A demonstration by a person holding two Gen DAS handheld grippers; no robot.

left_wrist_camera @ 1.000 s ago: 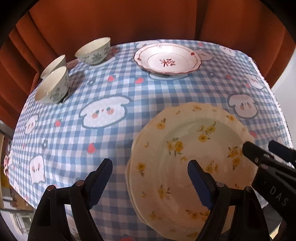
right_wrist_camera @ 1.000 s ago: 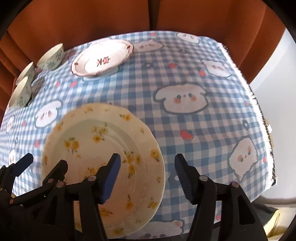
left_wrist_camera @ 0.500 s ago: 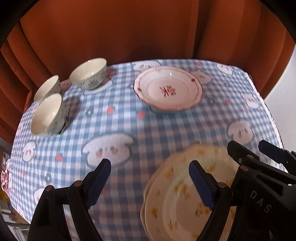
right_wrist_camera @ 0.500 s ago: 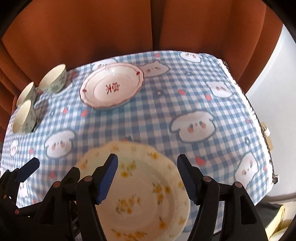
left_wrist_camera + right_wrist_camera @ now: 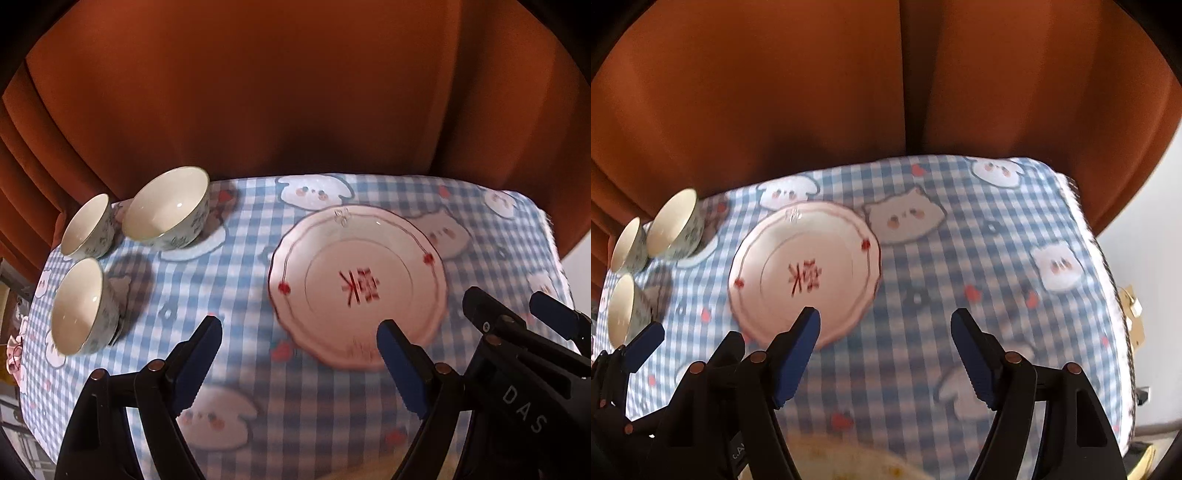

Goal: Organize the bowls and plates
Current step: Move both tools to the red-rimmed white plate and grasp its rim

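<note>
Plates and bowls sit on a worktop [image 5: 332, 424] covered by a blue checked cloth printed with cartoon animals. The white plate [image 5: 356, 286] with a scalloped red rim and a red character in its middle lies flat toward the far side, at about 1 o'clock from the left gripper [image 5: 299, 363] and at about 11 o'clock from the right gripper [image 5: 884, 360]. Three bowls stand upright in a cluster at 10 o'clock from the plate, near the far left corner: the large bowl [image 5: 168, 212] farthest back, a small bowl [image 5: 86, 225] just beside it on the left, and the near bowl [image 5: 81, 306] closest to the left edge. They stand close together; whether any touch is unclear.

At the bottom edge of the right wrist view, a cream plate [image 5: 849, 459] with yellow specks shows as a blurred sliver below the grippers.

Both pairs of jaws are spread wide with nothing between them. An orange curtain [image 5: 295, 92] hangs behind the worktop.
</note>
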